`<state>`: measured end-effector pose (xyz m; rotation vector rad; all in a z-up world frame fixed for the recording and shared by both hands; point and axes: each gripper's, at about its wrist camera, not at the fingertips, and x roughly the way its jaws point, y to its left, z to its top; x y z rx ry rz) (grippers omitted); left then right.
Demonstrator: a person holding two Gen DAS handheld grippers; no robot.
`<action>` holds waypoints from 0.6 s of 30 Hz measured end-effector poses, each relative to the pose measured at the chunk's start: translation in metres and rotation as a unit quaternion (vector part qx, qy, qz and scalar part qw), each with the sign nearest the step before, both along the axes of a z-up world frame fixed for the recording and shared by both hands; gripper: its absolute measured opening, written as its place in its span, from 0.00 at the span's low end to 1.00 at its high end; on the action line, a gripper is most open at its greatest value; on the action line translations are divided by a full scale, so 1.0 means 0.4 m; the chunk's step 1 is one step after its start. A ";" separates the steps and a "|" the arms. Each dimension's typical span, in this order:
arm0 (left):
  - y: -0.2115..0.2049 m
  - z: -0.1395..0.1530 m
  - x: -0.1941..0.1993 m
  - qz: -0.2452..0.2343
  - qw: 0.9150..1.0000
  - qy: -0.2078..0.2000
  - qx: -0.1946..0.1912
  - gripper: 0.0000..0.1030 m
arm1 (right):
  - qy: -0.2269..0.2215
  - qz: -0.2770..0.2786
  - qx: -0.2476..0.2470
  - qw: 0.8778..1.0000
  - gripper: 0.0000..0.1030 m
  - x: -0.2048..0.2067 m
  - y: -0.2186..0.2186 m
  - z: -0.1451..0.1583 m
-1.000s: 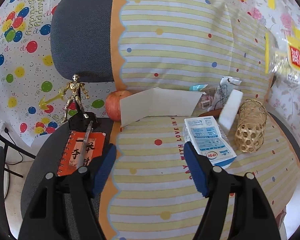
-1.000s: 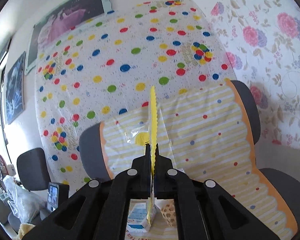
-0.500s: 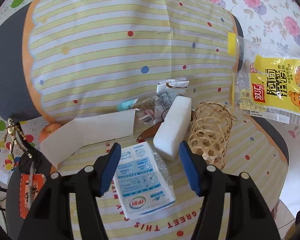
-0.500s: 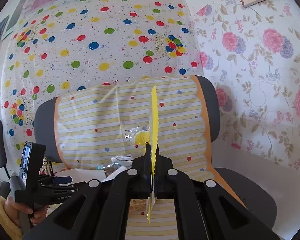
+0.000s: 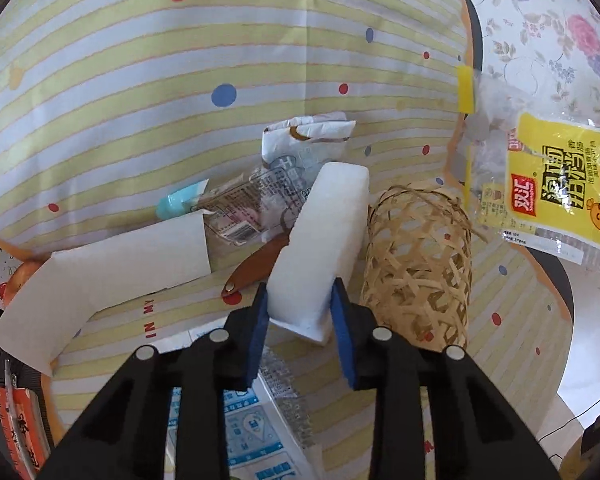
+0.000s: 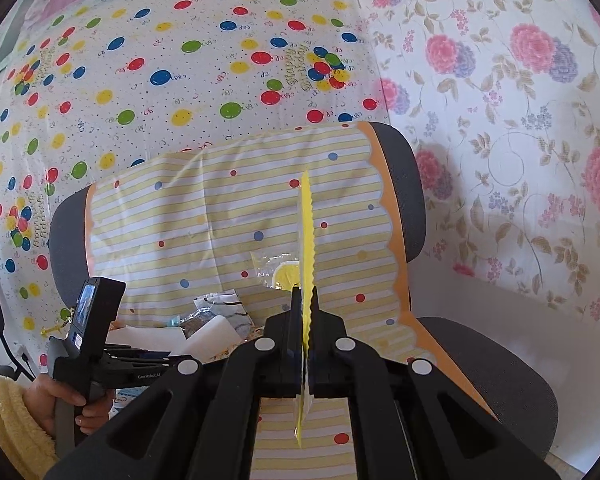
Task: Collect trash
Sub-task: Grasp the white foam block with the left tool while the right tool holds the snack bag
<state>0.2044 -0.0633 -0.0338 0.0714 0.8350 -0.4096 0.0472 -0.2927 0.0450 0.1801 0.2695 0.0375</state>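
Note:
My left gripper [image 5: 300, 300] has its blue pads on both sides of a white foam block [image 5: 320, 248] that leans on the striped chair seat, and looks shut on it. My right gripper [image 6: 305, 300] is shut on a yellow snack wrapper [image 6: 306, 236], seen edge-on and held up in the air. The same wrapper [image 5: 556, 192] hangs at the right of the left wrist view. Crumpled clear wrappers [image 5: 284, 184] lie behind the block. A blue-and-white packet [image 5: 252, 436] lies under my left gripper.
A woven bamboo basket [image 5: 416, 264] stands right of the block. A folded white paper [image 5: 112, 264], a brown leather tag [image 5: 256, 268], an apple [image 5: 18, 280] and a red notebook [image 5: 16, 428] are at the left. The left gripper's handle [image 6: 92, 340] shows in the right wrist view.
My left gripper has moved forward and right over the blue-and-white packet and has closed around the white foam block. My right gripper still holds the yellow wrapper and has tilted down toward the chair.

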 end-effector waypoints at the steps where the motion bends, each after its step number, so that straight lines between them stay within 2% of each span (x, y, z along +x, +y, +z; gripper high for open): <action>1: 0.002 0.016 -0.014 0.007 1.000 -0.019 -0.001 0.26 | -0.001 -0.001 -0.001 1.000 0.02 -0.002 0.000 0.001; 4: 0.014 0.077 -0.070 0.032 0.997 -0.066 -0.006 0.25 | -0.015 -0.007 -0.007 1.000 0.02 -0.017 -0.001 0.019; 7: 0.021 0.153 -0.172 0.057 0.992 -0.116 -0.002 0.26 | -0.036 -0.015 -0.010 0.999 0.02 -0.056 -0.005 0.057; 10: 0.031 0.202 -0.276 0.078 0.986 -0.145 -0.011 0.27 | -0.044 -0.022 -0.021 0.999 0.02 -0.099 -0.004 0.090; 14: 0.043 0.222 -0.368 0.077 0.987 -0.138 -0.036 0.27 | -0.021 -0.016 -0.021 0.999 0.02 -0.151 -0.007 0.109; 18: 0.014 0.202 -0.441 0.066 0.990 -0.121 -0.032 0.28 | 0.014 -0.015 -0.027 0.999 0.02 -0.225 -0.007 0.097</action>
